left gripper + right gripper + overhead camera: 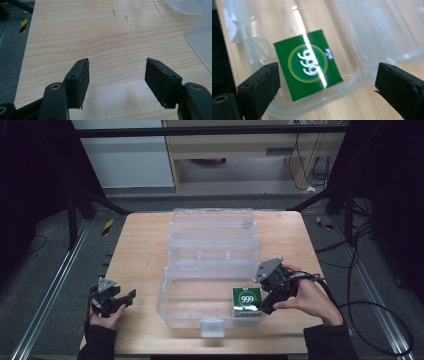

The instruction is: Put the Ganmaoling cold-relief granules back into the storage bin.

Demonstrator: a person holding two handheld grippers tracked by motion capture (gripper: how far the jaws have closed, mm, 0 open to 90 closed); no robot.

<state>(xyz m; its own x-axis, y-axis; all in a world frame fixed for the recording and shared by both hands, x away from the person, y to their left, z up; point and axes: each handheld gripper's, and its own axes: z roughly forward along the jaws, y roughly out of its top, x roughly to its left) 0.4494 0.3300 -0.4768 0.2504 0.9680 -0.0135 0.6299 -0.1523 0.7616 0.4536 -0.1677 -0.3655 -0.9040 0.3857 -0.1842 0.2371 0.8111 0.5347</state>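
Observation:
A clear plastic box (167,297) with its lid swung open stands in the middle of the wooden table (140,250). A green "999" packet (247,301) lies inside its front right corner, also seen as the green packet (308,63) through the box wall (372,45). My right gripper (265,306) sits at the box's right rim beside the packet, open; the jaws in the right gripper view (327,82) stand wide apart and clear of the packet. My left gripper (125,301) rests open at the table's front left, jaws (117,80) wide over bare wood.
The box's clear corner (200,40) lies to the right of the left gripper. Beyond the table are dark metal frame rails (55,280), cables (360,270) on the grey floor and a light cabinet (240,150) at the back.

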